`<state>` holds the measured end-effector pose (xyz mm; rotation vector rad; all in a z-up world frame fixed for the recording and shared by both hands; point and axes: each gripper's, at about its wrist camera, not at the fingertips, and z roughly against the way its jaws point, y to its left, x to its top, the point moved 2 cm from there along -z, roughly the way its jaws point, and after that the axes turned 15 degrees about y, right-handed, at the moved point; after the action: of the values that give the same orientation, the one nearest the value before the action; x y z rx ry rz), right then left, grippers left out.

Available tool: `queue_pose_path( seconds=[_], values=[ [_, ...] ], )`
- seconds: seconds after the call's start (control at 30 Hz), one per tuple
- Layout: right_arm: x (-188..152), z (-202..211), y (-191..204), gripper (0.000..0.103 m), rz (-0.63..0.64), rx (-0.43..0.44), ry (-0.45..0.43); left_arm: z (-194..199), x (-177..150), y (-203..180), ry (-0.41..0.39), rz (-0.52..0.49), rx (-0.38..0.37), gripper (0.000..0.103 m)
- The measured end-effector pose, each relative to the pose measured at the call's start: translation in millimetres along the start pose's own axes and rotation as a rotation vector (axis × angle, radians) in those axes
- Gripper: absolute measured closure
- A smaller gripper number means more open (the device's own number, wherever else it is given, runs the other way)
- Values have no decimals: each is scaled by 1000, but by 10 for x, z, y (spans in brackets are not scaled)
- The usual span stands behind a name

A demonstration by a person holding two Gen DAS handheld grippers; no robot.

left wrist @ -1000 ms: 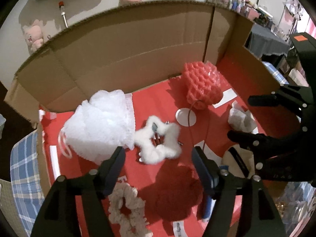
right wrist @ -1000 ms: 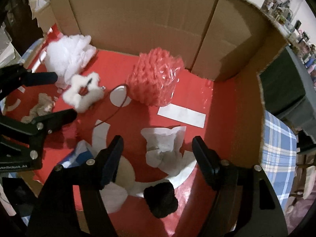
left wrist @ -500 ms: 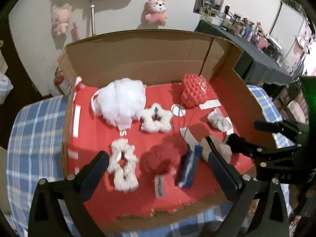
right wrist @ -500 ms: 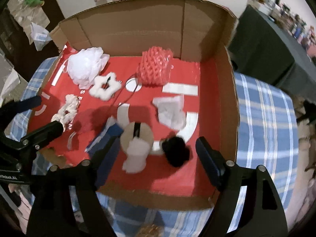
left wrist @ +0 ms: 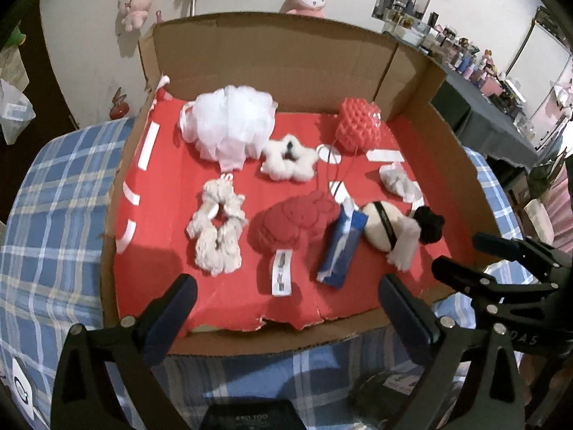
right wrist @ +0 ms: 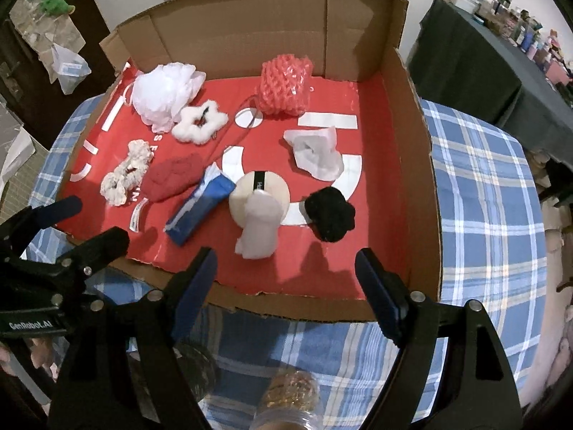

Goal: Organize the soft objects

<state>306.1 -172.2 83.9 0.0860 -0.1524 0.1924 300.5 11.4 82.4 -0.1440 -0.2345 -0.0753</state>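
Observation:
A cardboard box (left wrist: 451,150) (right wrist: 419,165) with a red floor holds the soft objects: a white mesh pouf (left wrist: 229,125) (right wrist: 164,89), a red mesh sponge (left wrist: 360,127) (right wrist: 284,86), a white fluffy scrunchie (left wrist: 290,159) (right wrist: 198,125), a cream scrunchie (left wrist: 216,231) (right wrist: 125,173), a red cloth (left wrist: 293,222) (right wrist: 172,175), a blue pack (left wrist: 342,243) (right wrist: 198,208), a beige puff (left wrist: 385,231) (right wrist: 259,200), a black pom (left wrist: 428,224) (right wrist: 331,213) and crumpled white tissue (left wrist: 399,181) (right wrist: 317,152). My left gripper (left wrist: 286,308) (right wrist: 86,222) and right gripper (right wrist: 286,279) (left wrist: 465,256) are open and empty, before the box's near edge.
The box sits on a blue plaid tablecloth (left wrist: 53,215) (right wrist: 483,197). Jars stand close below the right gripper (right wrist: 290,401). Plush toys hang on the back wall (left wrist: 134,1). A dark table with clutter stands at the right (right wrist: 476,64).
Both grippers have pulled back and up from inside the box to beyond its near edge. The objects in the box have not moved.

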Motion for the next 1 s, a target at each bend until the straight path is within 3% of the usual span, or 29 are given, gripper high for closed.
queue_pose_path(
  seconds=[1.0],
  values=[
    [-6,-272,-31,24,-31,-20,25,-251,-81,113,31,44,42,0]
  ],
)
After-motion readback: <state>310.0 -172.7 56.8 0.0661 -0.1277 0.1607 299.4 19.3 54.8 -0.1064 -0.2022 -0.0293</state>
